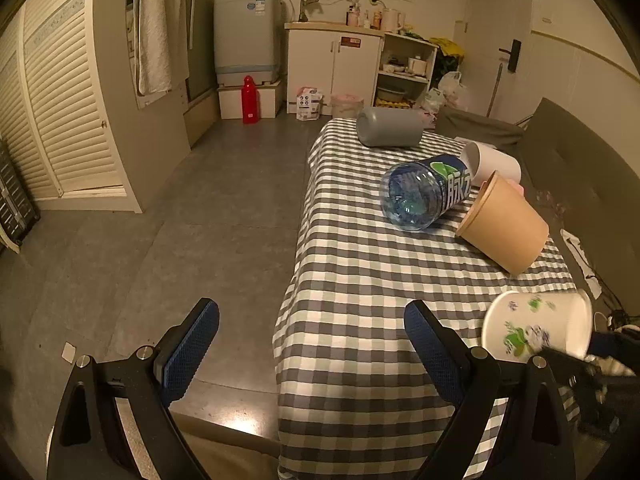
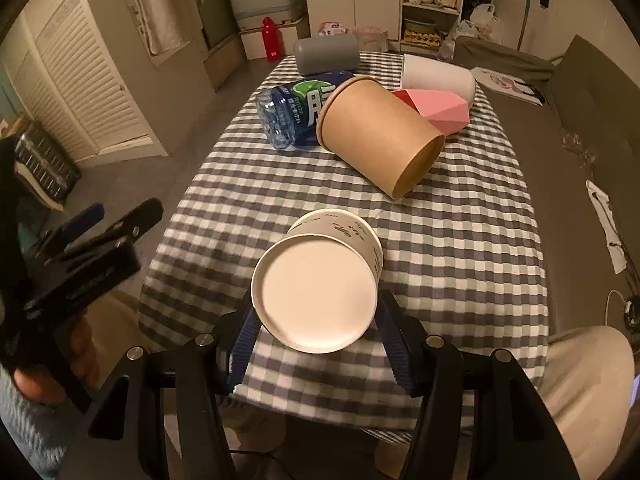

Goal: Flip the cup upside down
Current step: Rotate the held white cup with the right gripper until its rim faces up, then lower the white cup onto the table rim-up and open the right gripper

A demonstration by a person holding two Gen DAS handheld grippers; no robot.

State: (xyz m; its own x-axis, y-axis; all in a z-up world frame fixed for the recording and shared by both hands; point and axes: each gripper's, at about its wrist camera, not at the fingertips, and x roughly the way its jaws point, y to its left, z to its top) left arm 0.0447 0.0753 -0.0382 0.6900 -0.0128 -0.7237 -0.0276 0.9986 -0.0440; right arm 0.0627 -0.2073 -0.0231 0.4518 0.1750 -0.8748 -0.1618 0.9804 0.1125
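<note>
The right gripper (image 2: 318, 334) squeezes the white paper cup with green pictures (image 2: 320, 284), tipped above the checked tablecloth (image 2: 460, 240). The left gripper (image 1: 312, 344) is wide apart, holding nothing.

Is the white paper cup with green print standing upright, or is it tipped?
Tipped. The white paper cup with green print is held in the right claw, its flat bottom facing the camera.

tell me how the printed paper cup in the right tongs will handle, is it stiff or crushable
The printed paper cup looks thin-walled, so the right tongs could probably dent it if squeezed hard. It appears empty, so it is likely very light. Set on its side on the checkered tablecloth, its round tapered wall would probably let it roll in a curve.
</note>
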